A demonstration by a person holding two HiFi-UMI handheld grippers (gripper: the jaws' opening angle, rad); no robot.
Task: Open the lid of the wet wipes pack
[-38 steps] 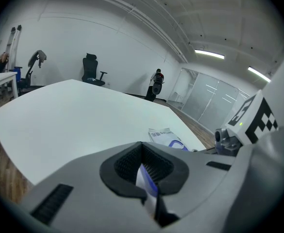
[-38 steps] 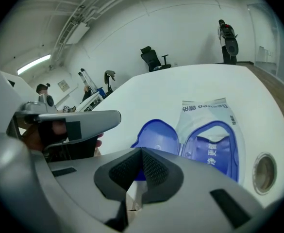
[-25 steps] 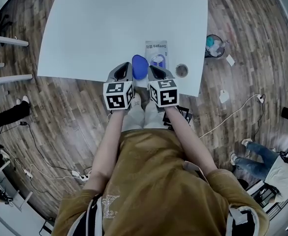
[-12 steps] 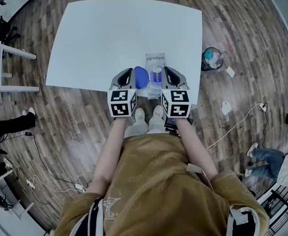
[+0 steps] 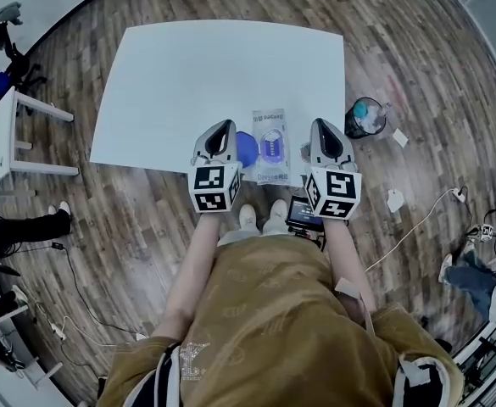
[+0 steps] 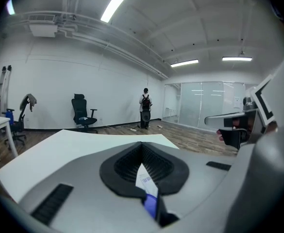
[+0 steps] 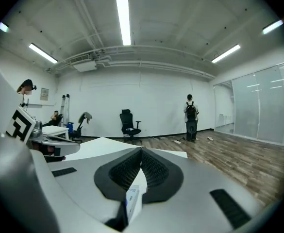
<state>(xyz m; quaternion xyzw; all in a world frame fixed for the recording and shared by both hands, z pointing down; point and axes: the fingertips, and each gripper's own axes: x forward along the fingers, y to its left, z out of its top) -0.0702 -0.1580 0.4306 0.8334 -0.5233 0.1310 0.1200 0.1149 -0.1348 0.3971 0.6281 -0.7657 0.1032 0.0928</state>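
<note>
Head view: wet wipes pack lies flat on the bench at its near edge, between my two tools and touching neither. Blue lid sits swung out to the pack's left, just beside the left hand-held gripper. The oval opening in the pack's middle looks uncovered. The right hand-held gripper is off the pack's right side, a clear gap between.

Left gripper view: jaws pressed together at the tips, aimed out level across the room. A white printed sliver with some blue shows low in the slot; I can't tell what it is. Right gripper view: same, jaws closed tip to tip, with a white printed sliver low down. I read both as gripping nothing of the pack.

My judgement: the opening step looks done and this is the pull-away stage. Next move needs little: keep both tools off the pack and check the lid doesn't spring back. If it does, I'd pinch its free edge with the left and steady the pack with the right.
</note>
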